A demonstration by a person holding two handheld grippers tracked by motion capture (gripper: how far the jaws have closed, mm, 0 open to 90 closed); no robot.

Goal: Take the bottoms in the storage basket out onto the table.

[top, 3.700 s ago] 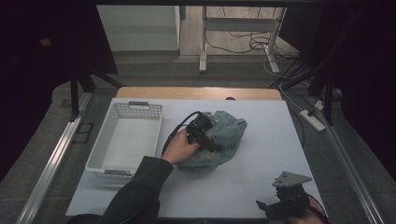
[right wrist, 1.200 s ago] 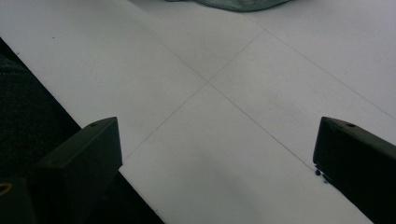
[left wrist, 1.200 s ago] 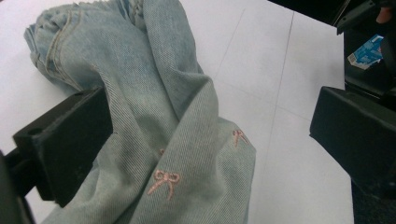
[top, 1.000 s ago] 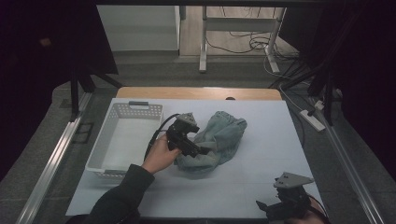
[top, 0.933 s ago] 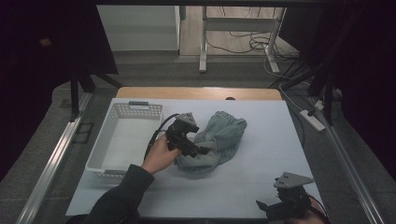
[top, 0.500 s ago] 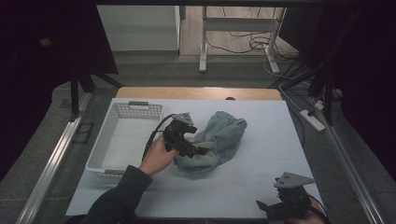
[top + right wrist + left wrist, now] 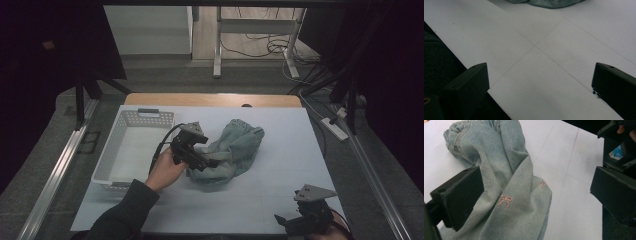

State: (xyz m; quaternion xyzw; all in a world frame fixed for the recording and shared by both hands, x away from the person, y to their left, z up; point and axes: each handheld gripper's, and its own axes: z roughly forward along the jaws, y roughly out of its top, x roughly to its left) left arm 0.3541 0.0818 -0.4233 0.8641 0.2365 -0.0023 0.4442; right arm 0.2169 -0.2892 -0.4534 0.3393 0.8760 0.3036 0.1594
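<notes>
Crumpled light-blue jeans (image 7: 231, 152) heaped mid-table beside the white basket (image 7: 131, 150). Left tool (image 7: 209, 161) wide open over the denim, poised to grab a fold. Right tool (image 7: 295, 226) open too, parked idle at the near right corner.

High view overhead; gripper views close (sharing jeans (image 7: 519, 195)).

The jeans (image 7: 231, 152) are lying just right of the basket (image 7: 131, 150); the left gripper (image 7: 200, 159) is sitting between them, the right gripper (image 7: 300, 220) well right and nearer.
</notes>
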